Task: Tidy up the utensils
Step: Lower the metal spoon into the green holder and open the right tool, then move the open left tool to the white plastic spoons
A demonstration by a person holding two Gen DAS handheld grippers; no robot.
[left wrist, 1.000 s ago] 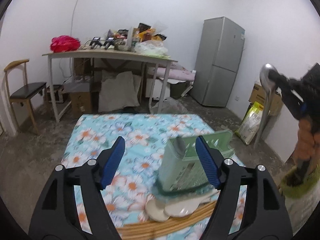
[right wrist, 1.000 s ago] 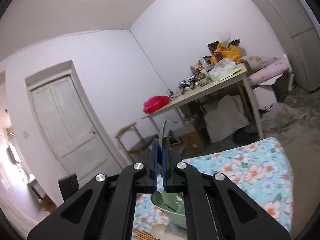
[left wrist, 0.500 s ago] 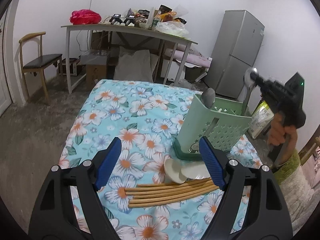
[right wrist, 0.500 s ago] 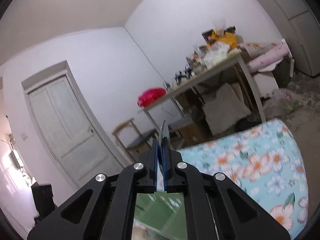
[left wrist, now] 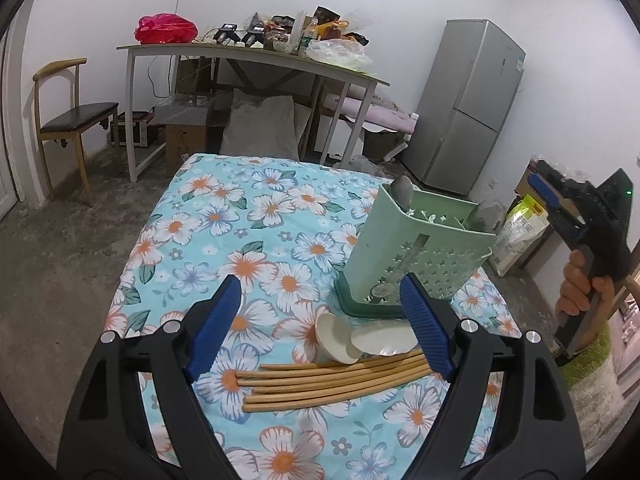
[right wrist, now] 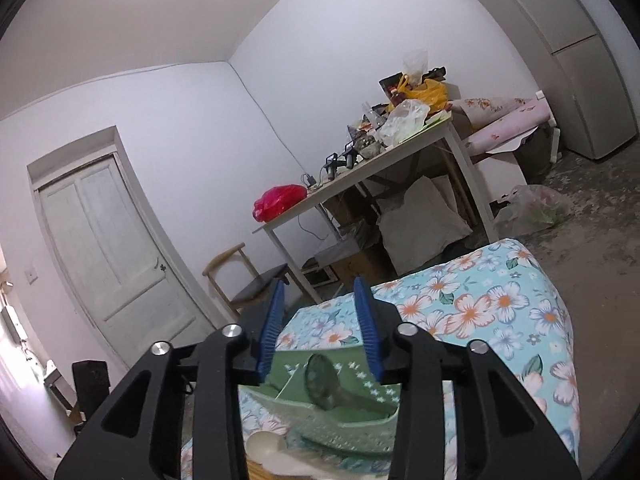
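Note:
A green perforated utensil holder point(left wrist: 416, 256) stands on the floral tablecloth point(left wrist: 248, 232), with two metal spoons in it point(left wrist: 402, 192). In front of it lie two white ceramic spoons point(left wrist: 340, 338) and several wooden chopsticks point(left wrist: 332, 380). My left gripper point(left wrist: 320, 326) is open and empty, hovering above the chopsticks. My right gripper point(right wrist: 320, 332) is open and empty just above the holder point(right wrist: 332, 412), where a metal spoon point(right wrist: 322, 376) rests. It also shows in the left wrist view point(left wrist: 560, 204), right of the holder.
A cluttered grey table point(left wrist: 256, 52), a wooden chair point(left wrist: 68, 116) and a grey fridge point(left wrist: 468, 108) stand behind. A white door point(right wrist: 108, 256) is at the left. Bags point(left wrist: 520, 228) sit on the floor at right.
My right gripper, shut on a metal spoon before, has opened and the spoon now sits in the holder. My left gripper has pulled back and risen, showing the chopsticks.

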